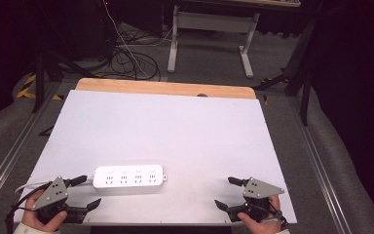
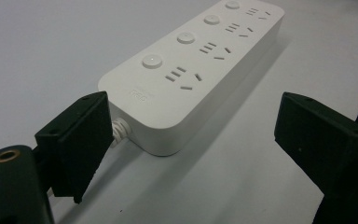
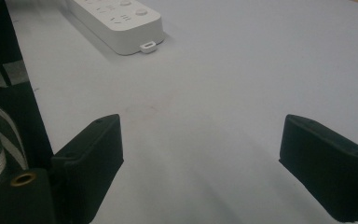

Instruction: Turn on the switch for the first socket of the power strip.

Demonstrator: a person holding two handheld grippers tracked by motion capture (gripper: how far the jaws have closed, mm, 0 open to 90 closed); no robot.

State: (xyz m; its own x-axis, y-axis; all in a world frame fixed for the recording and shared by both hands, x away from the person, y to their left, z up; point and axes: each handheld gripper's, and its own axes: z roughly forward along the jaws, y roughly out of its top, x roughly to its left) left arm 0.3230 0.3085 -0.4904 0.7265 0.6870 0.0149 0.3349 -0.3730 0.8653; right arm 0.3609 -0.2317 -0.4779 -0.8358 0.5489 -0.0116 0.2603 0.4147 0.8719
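Approaching the white rectangular plastic power strip | left gripper is gaping wide, strip's cord end just ahead between its jaws | right gripper is also spread, holding nothing, strip well off | next: likely advancing, then closing squarely | white matte tabletop, dim room with cables on the floor behind.

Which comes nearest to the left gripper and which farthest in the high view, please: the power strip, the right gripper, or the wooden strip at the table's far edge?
From the left gripper:
1. Power strip, just right of it, its cable end beside the open fingers.
2. Right gripper, across the table's near edge, at the right.
3. Wooden strip, along the far edge of the table.
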